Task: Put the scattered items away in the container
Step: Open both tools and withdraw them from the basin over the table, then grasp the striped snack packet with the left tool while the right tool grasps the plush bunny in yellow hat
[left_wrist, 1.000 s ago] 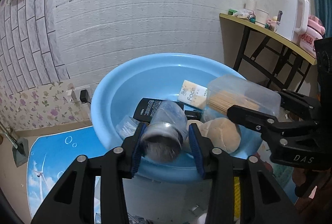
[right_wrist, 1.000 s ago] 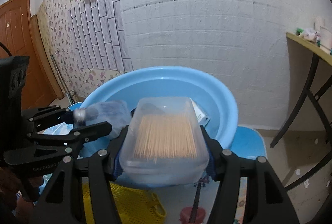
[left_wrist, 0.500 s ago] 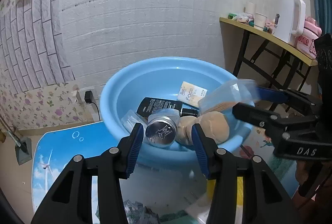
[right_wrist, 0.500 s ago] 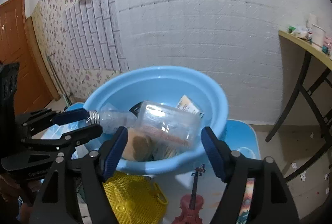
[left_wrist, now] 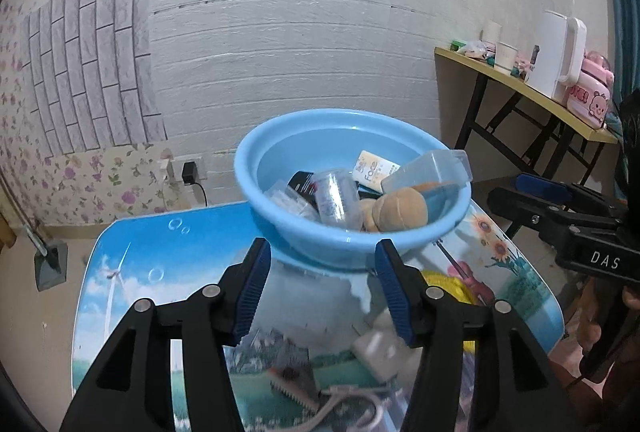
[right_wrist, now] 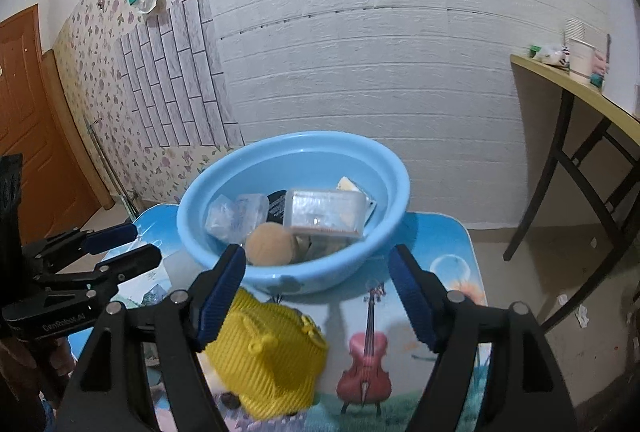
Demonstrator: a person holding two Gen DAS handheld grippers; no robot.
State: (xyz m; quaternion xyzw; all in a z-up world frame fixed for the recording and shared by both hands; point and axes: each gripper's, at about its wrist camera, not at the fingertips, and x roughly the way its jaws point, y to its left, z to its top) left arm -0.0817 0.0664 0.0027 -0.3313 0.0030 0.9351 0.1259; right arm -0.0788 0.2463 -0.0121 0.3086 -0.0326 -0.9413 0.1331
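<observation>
Jaws of the left gripper (left_wrist: 322, 286) and right gripper (right_wrist: 316, 290) are spread wide and hold nothing. Both are positioned near the blue basin (right_wrist: 390, 168), which contains the clear bottle (left_wrist: 334, 194), toothpick box (right_wrist: 326, 212) and plush toy (right_wrist: 270, 244). Outside it, nearer on the table (left_wrist: 168, 244), the yellow mesh item (right_wrist: 266, 352) is left for collection.

White brick-pattern wall (left_wrist: 300, 44); floral wallpaper (left_wrist: 100, 172) lower left (grey tile panel above); orange door (right_wrist: 24, 136); yellow-topped side table (left_wrist: 520, 88), black legs; beige floor (right_wrist: 568, 292).
</observation>
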